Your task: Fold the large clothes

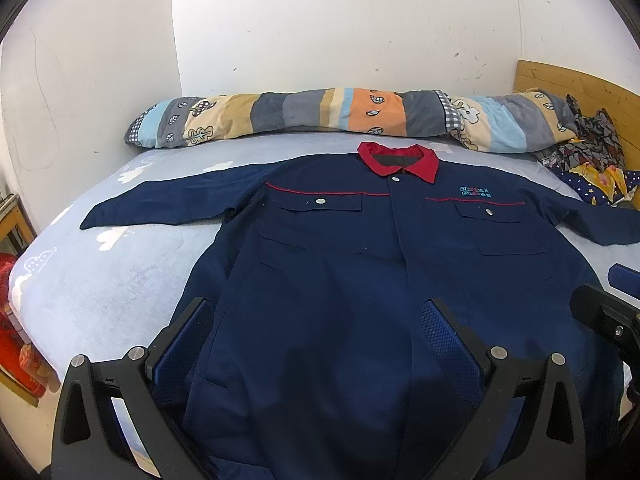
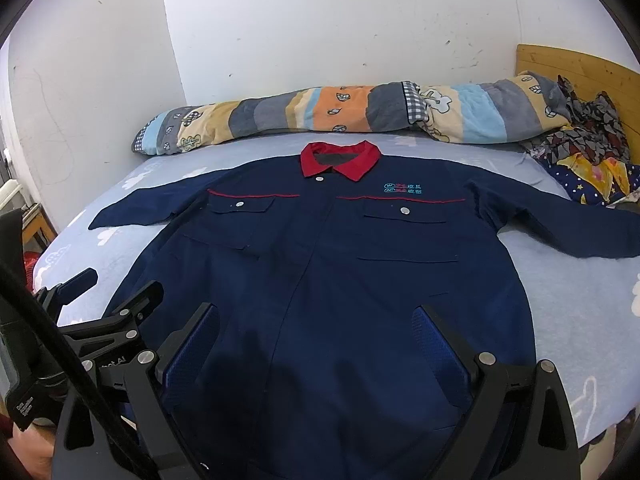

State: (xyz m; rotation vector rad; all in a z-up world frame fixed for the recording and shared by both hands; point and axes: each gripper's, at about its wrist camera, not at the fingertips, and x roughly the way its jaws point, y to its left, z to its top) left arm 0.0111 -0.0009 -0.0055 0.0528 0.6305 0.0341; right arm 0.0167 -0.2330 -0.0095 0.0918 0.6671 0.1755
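Observation:
A navy work jacket [image 1: 340, 264] with a red collar [image 1: 398, 160] lies flat, front up, on the bed, both sleeves spread sideways. It also shows in the right wrist view [image 2: 320, 264]. My left gripper [image 1: 320, 316] is open and empty, hovering over the jacket's lower left part. My right gripper [image 2: 316, 324] is open and empty over the jacket's lower middle. The right gripper shows at the right edge of the left wrist view [image 1: 608, 312], and the left gripper shows at the left of the right wrist view [image 2: 112, 304].
The light blue bedsheet [image 1: 100, 280] covers the bed. A rolled striped quilt [image 1: 320, 114] lies along the white wall. Crumpled patterned clothes [image 1: 592, 160] lie at the right by the wooden headboard [image 1: 580, 84]. Red items [image 1: 16, 320] sit left of the bed.

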